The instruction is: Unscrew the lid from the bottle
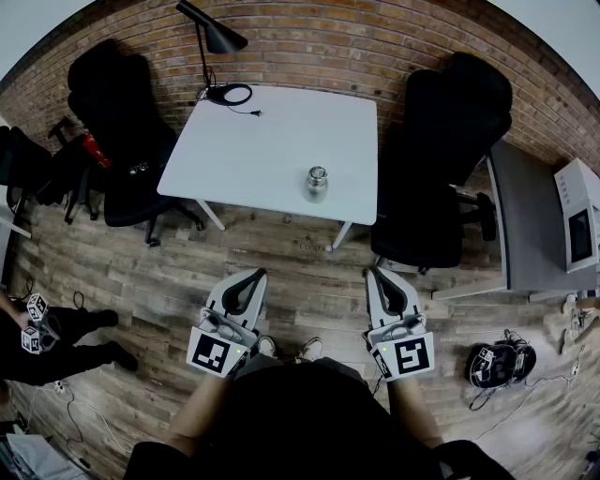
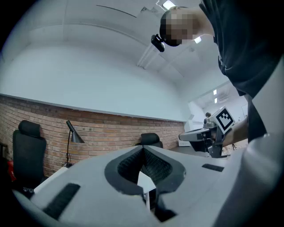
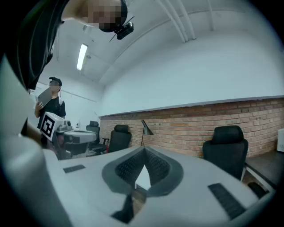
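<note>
Grey left tongs [image 1: 253, 277] and right tongs [image 1: 377, 274] with black-and-white marker cubes [image 1: 217, 354], black top [image 1: 300, 422]

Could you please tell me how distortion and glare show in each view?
Head view: fisheye bends the brick wall into an arc, bottle sharp. Left gripper view: ceiling lights blown out. Right gripper view: strip light glares, fingers close up look soft.

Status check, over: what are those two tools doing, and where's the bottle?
Left tool shut, empty; right tool shut, empty. Bottle upright on white table, lid on, untouched. Nothing blocking.
</note>
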Motion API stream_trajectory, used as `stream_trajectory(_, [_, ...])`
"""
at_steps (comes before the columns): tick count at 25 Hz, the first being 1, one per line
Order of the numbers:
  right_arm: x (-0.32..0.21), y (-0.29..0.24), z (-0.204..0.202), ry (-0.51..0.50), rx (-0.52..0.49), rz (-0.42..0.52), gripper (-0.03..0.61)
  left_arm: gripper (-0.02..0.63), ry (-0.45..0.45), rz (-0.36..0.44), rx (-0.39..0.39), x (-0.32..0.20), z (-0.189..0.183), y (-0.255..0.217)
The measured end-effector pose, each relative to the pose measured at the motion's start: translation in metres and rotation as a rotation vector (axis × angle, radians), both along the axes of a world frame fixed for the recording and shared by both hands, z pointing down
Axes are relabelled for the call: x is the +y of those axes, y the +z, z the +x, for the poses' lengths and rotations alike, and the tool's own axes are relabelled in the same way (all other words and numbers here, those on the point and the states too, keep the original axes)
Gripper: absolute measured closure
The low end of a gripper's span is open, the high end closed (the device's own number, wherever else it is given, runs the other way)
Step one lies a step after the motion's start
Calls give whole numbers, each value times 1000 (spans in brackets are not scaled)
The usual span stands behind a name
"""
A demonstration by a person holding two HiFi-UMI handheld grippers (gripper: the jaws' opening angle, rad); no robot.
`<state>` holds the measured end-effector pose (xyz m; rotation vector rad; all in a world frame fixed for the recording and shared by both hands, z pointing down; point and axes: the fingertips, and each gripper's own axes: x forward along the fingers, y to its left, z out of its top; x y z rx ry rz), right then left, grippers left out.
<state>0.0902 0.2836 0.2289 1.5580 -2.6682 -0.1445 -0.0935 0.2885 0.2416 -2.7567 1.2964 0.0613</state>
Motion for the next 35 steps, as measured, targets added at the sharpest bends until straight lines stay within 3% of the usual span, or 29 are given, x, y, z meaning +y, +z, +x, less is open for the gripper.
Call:
stream_trajectory(4, [1, 6, 9, -3, -17, -12, 566, 591, -8, 0, -2, 1, 8, 2])
stream_trajectory(8, [2, 16, 15, -37, -97, -46, 565, 591, -21, -7, -19, 6, 12, 5])
stream_trajectory(17, [-15, 59, -1, -72, -80, -147, 565, 591, -53, -116, -25, -3, -5, 42])
stream_trajectory(25, [-74, 61, -1, -16, -52, -192, 565, 591, 25, -108, 5, -88, 5, 45])
stream_trajectory(35, [-184, 43, -31, 42, 8, -198, 565, 591, 127, -101, 67, -218, -12, 35])
